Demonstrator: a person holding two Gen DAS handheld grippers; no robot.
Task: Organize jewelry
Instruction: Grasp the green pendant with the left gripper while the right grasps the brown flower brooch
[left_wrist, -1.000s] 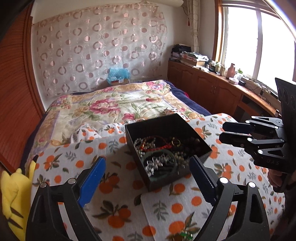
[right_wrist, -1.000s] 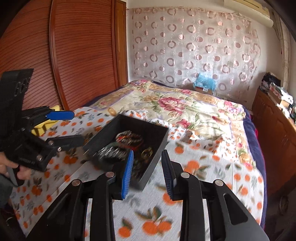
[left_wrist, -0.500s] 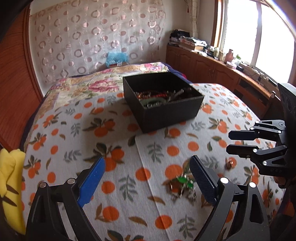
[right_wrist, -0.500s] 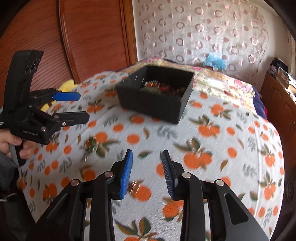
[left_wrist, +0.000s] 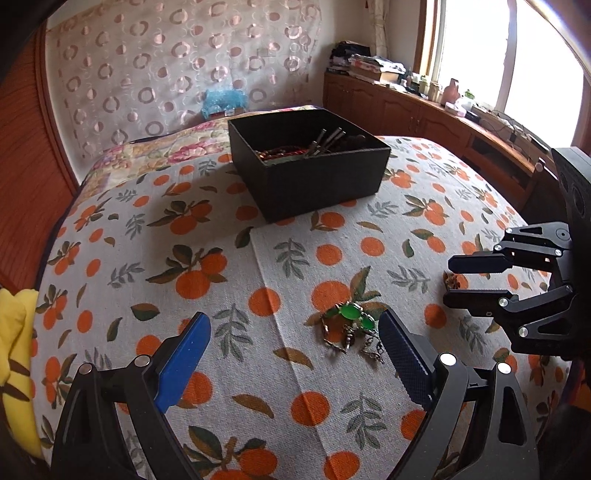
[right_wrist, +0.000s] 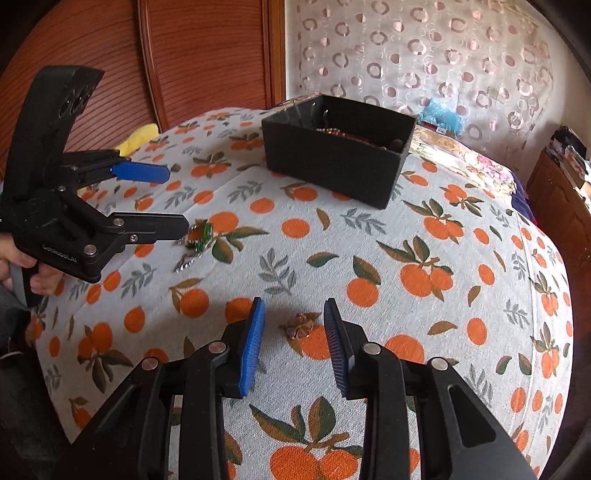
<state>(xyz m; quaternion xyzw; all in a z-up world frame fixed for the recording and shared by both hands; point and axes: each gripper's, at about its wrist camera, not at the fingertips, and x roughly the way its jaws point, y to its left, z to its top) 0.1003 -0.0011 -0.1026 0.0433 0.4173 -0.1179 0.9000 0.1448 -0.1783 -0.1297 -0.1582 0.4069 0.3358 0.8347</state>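
Note:
A black open box (left_wrist: 310, 173) holding several pieces of jewelry stands on the orange-print cloth (left_wrist: 221, 258); it also shows in the right wrist view (right_wrist: 336, 155). A green-stone chain piece (left_wrist: 351, 326) lies on the cloth just ahead of my left gripper (left_wrist: 295, 339), nearer its right finger; it also shows in the right wrist view (right_wrist: 197, 240). The left gripper is open and empty. A small brown ornament (right_wrist: 299, 328) lies between the fingers of my right gripper (right_wrist: 293, 319), which is open and low over the cloth. The ornament shows partly in the left wrist view (left_wrist: 452, 280).
The cloth covers a bed that drops off at its edges. A yellow plush (left_wrist: 14, 354) lies at the left edge. A wooden wardrobe (right_wrist: 203, 55) stands at the left, low cabinets (left_wrist: 424, 114) with clutter under the window at the right.
Both grippers have dropped from above the box toward the near cloth. The green piece and the brown ornament now lie close ahead of the fingers. The right gripper has opened wider.

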